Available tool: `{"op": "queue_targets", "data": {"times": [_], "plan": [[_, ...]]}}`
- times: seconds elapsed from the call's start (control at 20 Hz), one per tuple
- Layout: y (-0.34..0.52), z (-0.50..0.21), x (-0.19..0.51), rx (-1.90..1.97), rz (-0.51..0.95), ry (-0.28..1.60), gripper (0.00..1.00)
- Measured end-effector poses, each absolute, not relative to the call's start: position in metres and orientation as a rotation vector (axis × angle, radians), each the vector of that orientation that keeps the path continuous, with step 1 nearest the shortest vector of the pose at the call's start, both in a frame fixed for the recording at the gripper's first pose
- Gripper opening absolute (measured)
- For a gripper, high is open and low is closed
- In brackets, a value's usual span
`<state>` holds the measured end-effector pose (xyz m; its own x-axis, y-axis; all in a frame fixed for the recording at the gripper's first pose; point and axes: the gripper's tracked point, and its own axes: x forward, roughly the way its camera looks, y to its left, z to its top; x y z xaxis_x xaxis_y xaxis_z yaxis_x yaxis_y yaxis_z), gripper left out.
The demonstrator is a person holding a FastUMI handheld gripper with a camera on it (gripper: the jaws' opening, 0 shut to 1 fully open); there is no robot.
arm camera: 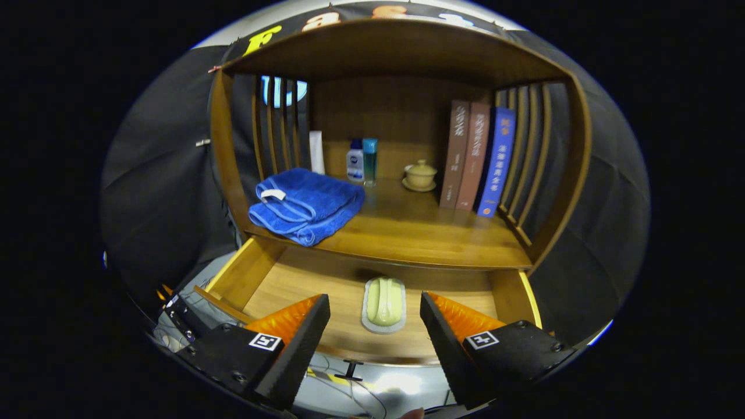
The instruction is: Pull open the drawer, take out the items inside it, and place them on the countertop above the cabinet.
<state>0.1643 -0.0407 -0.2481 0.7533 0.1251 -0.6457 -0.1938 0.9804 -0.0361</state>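
The drawer (279,279) stands open with one soap dish (383,304) inside, just ahead of the tool (375,331) — its fingers spread wide, holding nothing. On the counter (419,233) above: one blue towel (305,203) left, two bottles (362,161), one lidded cup (420,174), three books (477,157) far right.

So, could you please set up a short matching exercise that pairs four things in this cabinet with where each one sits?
Things:
1. soap dish
2. blue towel
3. lidded cup
4. books

Places:
A. countertop's left front
B. upright against the right slats
C. in the open drawer, between and just beyond the open gripper fingers
D. on a saucer, left of the books

Pairs: 1-C, 2-A, 3-D, 4-B
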Motion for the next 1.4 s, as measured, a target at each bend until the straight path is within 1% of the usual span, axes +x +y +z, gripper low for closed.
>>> {"op": "queue_targets", "data": {"times": [0.2,0.3,0.5,0.7,0.8,0.85,0.95,1.0,1.05,1.25,1.4], "plan": [[-0.042,-0.301,0.195,-0.155,0.182,0.899,0.99],[-0.05,-0.328,0.209,-0.155,0.13,0.966,0.99],[-0.056,-0.367,0.222,-0.102,0.073,1.079,0.99],[-0.062,-0.39,0.223,-0.048,0.017,1.138,0.78],[-0.066,-0.402,0.22,-0.059,0.004,1.165,0.6],[-0.064,-0.393,0.221,-0.06,0.006,1.15,0.52],[-0.069,-0.405,0.223,-0.047,-0.004,1.143,0.34],[-0.067,-0.389,0.222,0.009,-0.007,1.137,0.25],[-0.064,-0.396,0.223,0.053,-0.016,1.139,0.16],[-0.058,-0.38,0.213,0.082,0.01,1.146,0.16],[-0.048,-0.355,0.203,0.098,0.062,1.142,0.16]]}}
